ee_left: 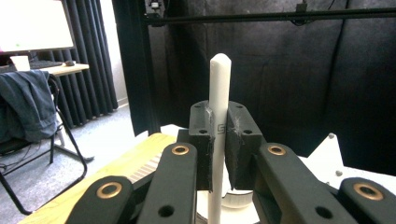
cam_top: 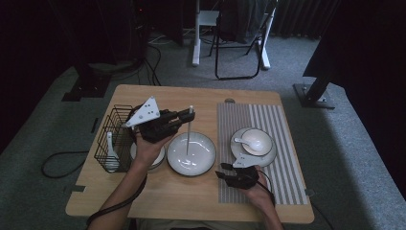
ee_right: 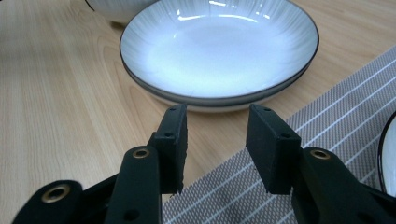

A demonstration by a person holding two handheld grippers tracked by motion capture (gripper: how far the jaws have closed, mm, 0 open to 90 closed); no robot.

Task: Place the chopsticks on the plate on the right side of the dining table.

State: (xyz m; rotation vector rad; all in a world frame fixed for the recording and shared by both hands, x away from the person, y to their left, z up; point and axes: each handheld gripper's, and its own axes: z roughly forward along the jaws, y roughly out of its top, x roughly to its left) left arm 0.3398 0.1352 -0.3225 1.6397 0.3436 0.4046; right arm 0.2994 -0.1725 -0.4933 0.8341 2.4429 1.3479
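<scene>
Dimness over the high view blurs small detail: what lies under the left hand is partly covered, a plate rim just showing beside the wire basket, and the basket's contents read as one pale spoon at most. In the left gripper view the lower end of the white chopstick is cut off at the frame edge.

Counted: one chopstick, one wide plate mid-surface, one bowl with a spoon on a saucer, one striped mat.

The left claw is raised over the surface, wrist lifted, pads clamped on the chopstick, which stands upright with its tip in the wide plate. The right claw lies low at the mat's near edge, pointing toward the plate, its jaws parted with nothing between them.
</scene>
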